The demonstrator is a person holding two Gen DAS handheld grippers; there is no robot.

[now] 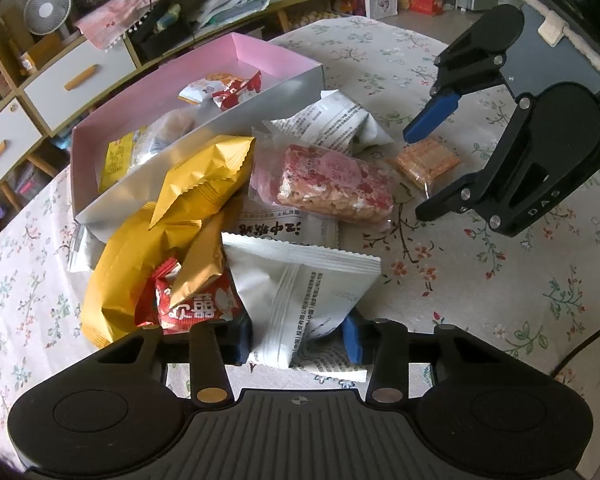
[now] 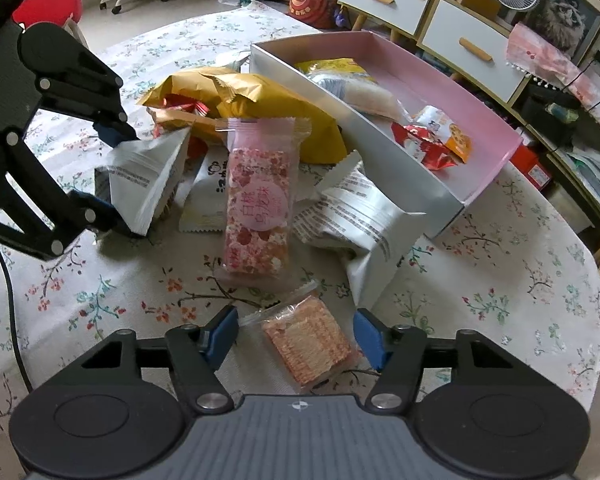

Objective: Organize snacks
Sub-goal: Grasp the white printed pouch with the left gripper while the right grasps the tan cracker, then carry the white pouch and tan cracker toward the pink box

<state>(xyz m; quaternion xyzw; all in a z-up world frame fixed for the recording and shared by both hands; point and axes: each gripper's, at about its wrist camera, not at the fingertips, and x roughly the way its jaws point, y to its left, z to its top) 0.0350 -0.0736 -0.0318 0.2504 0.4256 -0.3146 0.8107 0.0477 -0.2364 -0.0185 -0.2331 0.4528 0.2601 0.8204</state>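
Right gripper (image 2: 296,338) hangs with jaws spread either side of the orange cracker packet (image 2: 310,344) on the table (image 2: 480,320); best to close across the middle, not the crinkly seal. Left gripper (image 1: 298,338) pinches a white sachet (image 1: 300,292), bound, I'd say, for the pink box (image 1: 236,128). Box contents are partly hidden.
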